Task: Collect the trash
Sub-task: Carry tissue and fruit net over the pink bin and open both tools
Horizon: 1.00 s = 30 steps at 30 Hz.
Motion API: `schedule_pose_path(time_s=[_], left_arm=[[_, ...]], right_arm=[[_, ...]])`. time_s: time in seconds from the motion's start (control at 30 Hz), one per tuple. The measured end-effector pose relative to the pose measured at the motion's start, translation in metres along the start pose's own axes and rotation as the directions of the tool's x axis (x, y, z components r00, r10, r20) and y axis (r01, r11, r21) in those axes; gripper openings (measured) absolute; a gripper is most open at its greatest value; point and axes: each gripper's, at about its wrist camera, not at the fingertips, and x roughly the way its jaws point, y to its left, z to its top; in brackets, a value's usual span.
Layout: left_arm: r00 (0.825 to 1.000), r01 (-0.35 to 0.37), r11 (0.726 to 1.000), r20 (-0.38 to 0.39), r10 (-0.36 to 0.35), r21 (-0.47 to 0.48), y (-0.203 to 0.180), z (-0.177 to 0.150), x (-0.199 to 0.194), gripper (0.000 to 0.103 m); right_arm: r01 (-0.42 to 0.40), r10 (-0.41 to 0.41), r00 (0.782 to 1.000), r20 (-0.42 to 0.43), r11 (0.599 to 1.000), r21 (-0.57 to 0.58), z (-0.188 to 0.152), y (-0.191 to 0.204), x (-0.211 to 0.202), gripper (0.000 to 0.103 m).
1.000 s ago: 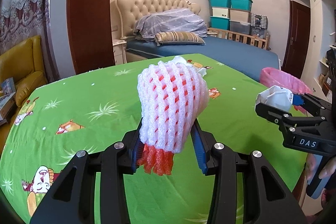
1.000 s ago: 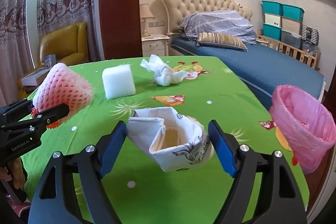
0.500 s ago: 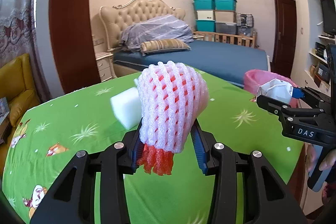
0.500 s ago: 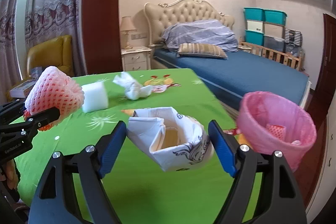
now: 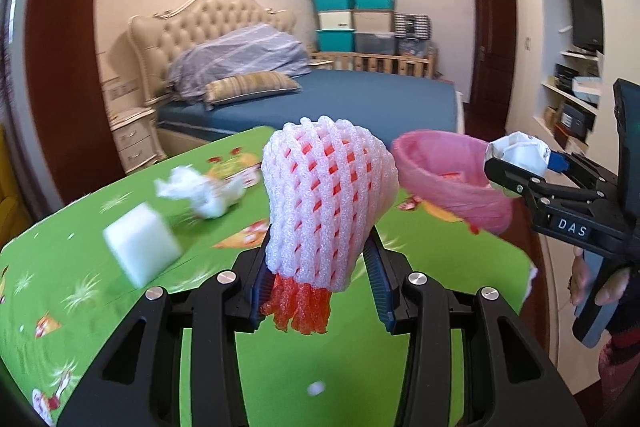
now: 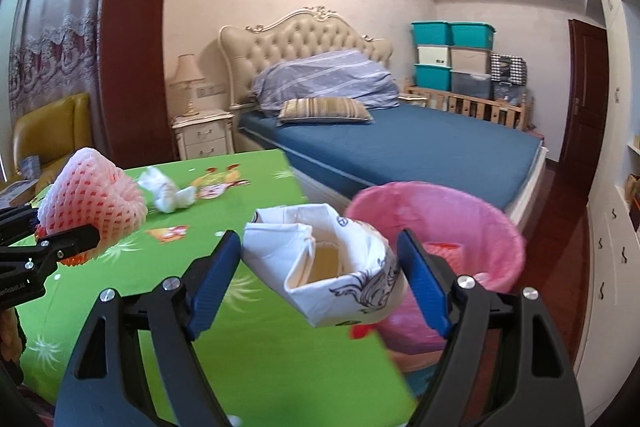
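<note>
Both grippers, fingers clamping foam net (image 5: pixel 326 203) and carton (image 6: pixel 340 267), neared pink bin (image 6: pixel 496 227).

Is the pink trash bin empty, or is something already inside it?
Not empty. In the right wrist view the pink trash bin already holds a reddish piece lying inside, behind the paper cup. What lies deeper is hidden.

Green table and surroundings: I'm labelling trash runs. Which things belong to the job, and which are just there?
Job:
foam fruit net, in left hand-held gripper
crumpled carton, in right hand-held gripper
pink-lined bin
crumpled tissue
white foam block

Bystanders:
bed
storage boxes
nightstand
</note>
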Motion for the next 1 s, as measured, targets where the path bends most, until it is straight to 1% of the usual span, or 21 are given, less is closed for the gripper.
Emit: schedule_pose_path(time_s=[0.07,0.13,0.17,0.3,0.4,0.5,0.57,0.67,0.83,0.93,1.0], left_arm=[[0.999,0.034,0.999,-0.004,-0.034,0.022,-0.015,0.007,0.009,0.041],[0.998,0.062,0.998,-0.006,-0.062,0.026,-0.027,0.017,0.019,0.041],[0.997,0.074,0.997,-0.007,-0.074,0.028,-0.033,0.022,0.023,0.041],[0.991,0.135,0.99,-0.01,-0.135,0.027,-0.057,0.043,0.047,0.041],[0.984,0.177,0.984,-0.02,-0.176,0.017,-0.073,0.058,0.069,0.041],[0.979,0.199,0.98,-0.038,-0.198,0.023,-0.087,0.071,0.092,0.041],[0.97,0.236,0.972,-0.063,-0.236,0.002,-0.095,0.081,0.114,0.04],[0.961,0.261,0.965,-0.085,-0.264,-0.037,-0.104,0.096,0.141,0.04],[0.945,0.306,0.949,-0.098,-0.312,-0.079,-0.114,0.123,0.171,0.041],[0.939,0.315,0.944,-0.109,-0.325,-0.098,-0.12,0.137,0.183,0.041],[0.938,0.318,0.943,-0.114,-0.328,-0.094,-0.124,0.144,0.19,0.041]], right_arm=[[0.027,-0.027,1.0,0.007,1.0,-0.001,0.001,-0.018,-0.003,0.078],[0.05,-0.05,0.999,0.014,0.999,0.0,0.0,-0.03,-0.005,0.078],[0.07,-0.07,0.997,0.014,0.998,0.004,-0.001,-0.042,-0.004,0.078],[0.127,-0.127,0.992,-0.002,0.992,0.028,-0.004,-0.076,0.003,0.078],[0.151,-0.15,0.989,-0.011,0.987,0.055,-0.004,-0.1,0.011,0.078],[0.168,-0.168,0.986,-0.014,0.983,0.075,-0.001,-0.119,0.021,0.078],[0.176,-0.175,0.984,-0.02,0.98,0.087,0.001,-0.128,0.029,0.078],[0.175,-0.173,0.985,-0.026,0.98,0.094,0.003,-0.136,0.044,0.078],[0.161,-0.159,0.987,-0.035,0.985,0.068,0.001,-0.136,0.062,0.078],[0.151,-0.15,0.988,-0.034,0.987,0.05,0.0,-0.134,0.071,0.078],[0.143,-0.141,0.989,-0.034,0.989,0.047,0.0,-0.135,0.076,0.079]])
